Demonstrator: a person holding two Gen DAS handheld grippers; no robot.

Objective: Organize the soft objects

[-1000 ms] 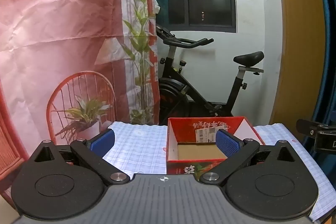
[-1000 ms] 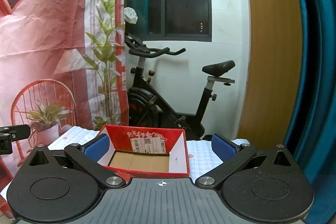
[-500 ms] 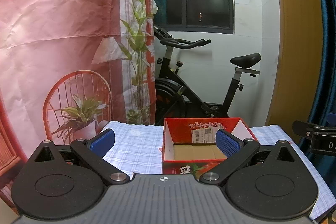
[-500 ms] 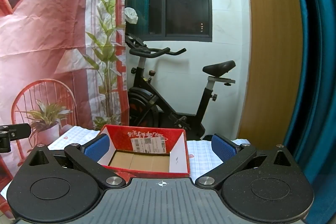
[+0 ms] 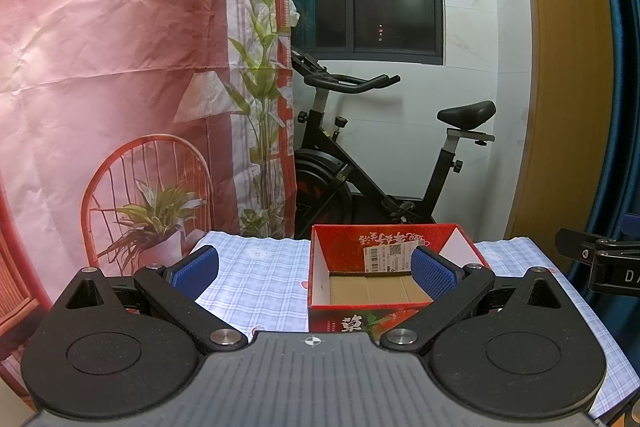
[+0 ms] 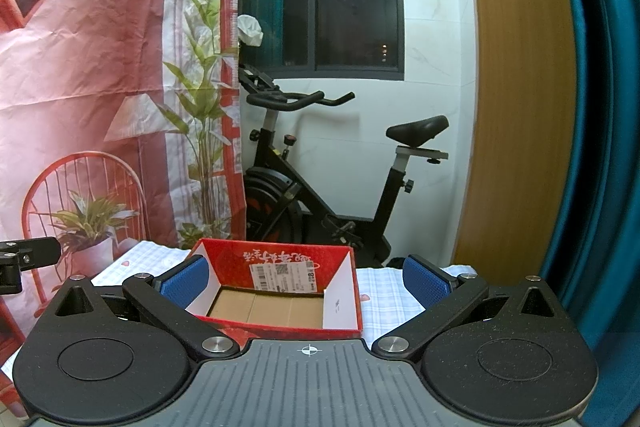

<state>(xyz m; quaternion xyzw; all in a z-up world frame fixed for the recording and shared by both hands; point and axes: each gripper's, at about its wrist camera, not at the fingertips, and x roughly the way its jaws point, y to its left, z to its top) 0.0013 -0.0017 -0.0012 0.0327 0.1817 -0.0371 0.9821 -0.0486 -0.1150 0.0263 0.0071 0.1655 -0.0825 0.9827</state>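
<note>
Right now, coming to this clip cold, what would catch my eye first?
Probably the open red box on the checked tablecloth, its cardboard floor bare. Both the left gripper and the right gripper are held wide open with nothing between the blue pads, and no soft object shows in either view. Behind the table stands a black exercise bike, with a red printed backdrop to its left.

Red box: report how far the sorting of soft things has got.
Done: nothing shows as sorted. The red box stands open on the checked tablecloth, and its cardboard floor is bare. In hand: nothing. The left gripper and the right gripper are both open and hold nothing. Left: the whole job, by the look of it. No soft things show in either view, so they must first be found.
</note>
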